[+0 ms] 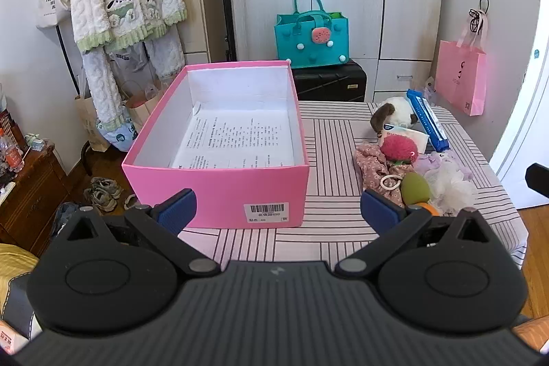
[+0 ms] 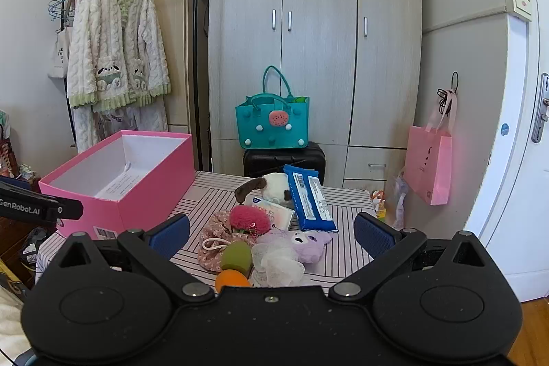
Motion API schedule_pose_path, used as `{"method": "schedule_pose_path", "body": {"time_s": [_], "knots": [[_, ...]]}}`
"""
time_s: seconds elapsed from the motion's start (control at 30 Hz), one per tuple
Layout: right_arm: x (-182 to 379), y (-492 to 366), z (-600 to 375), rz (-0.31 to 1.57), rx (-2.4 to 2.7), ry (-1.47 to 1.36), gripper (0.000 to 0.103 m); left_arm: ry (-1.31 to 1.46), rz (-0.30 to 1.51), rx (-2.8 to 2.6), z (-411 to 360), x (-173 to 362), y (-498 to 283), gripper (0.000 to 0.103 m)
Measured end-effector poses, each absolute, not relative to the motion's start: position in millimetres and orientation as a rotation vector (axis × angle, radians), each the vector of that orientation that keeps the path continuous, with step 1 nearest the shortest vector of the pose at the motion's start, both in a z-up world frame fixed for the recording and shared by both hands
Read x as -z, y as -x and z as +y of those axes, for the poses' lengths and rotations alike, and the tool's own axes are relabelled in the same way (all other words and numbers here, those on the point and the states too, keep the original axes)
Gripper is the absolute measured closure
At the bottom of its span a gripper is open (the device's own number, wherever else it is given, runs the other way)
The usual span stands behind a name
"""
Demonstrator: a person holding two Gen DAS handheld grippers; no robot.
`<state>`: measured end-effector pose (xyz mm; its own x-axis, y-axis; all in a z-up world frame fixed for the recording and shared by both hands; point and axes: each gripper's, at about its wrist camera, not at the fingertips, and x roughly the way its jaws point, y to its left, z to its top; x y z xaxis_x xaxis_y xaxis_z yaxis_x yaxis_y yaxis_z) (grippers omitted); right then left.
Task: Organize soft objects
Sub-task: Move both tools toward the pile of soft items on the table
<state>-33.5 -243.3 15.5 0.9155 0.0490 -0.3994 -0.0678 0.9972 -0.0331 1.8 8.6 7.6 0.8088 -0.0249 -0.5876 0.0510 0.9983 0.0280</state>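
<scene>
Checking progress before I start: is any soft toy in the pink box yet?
No, the pink box holds only a printed paper sheet.

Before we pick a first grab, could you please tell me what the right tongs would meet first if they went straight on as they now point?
Probably the pile of soft things: the open right tongs frame the green ball and white mesh puff, nearest. Depth is unclear.

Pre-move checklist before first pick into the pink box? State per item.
1. Left tongs open, nothing between them: ok.
2. Right tongs open, nothing held: ok.
3. Pink box lidless, only a printed sheet inside: ok.
4. Soft pile in front of the right tongs, green sponge nearest: ok.
5. Items separable: not ok, white mesh puff overlaps the purple plush.
6. Box steady on the table: cannot tell.
</scene>
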Motion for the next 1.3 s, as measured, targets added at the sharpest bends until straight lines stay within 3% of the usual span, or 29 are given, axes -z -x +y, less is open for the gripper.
{"method": "schedule_pose_path", "body": {"time_s": [0.73, 1.3], "knots": [[-14, 33, -251, 0.389, -0.109, 0.053, 0.000, -0.042, 0.621, 0.031, 10, -2, 1, 0.000], [-15, 43, -258, 0.355, -0.111, 0.000, 0.000, -0.037, 0.437, 0.000, 9, 6, 21, 0.000]]}}
